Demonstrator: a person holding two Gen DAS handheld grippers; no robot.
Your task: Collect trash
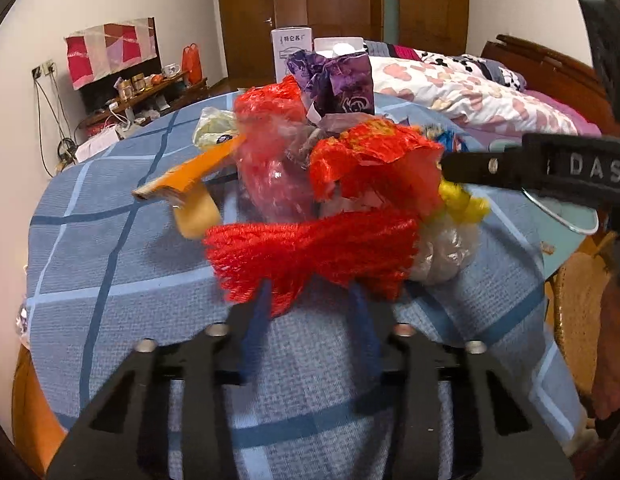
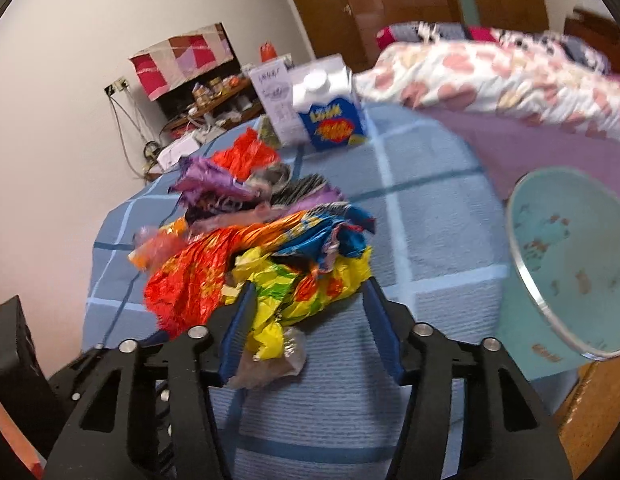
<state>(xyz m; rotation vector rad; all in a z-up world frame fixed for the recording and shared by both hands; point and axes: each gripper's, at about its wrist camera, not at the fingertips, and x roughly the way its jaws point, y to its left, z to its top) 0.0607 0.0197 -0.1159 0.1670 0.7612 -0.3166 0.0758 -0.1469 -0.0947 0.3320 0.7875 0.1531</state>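
Gathering is under way: the left tool has pinched the red mesh of the trash heap on the worktop; the right tool, half-open, straddles the yellow wrapper without visibly pressing it. Next, judging by the layout: squeeze, then carry to the teal bin beyond.

Two cartons, one bowl
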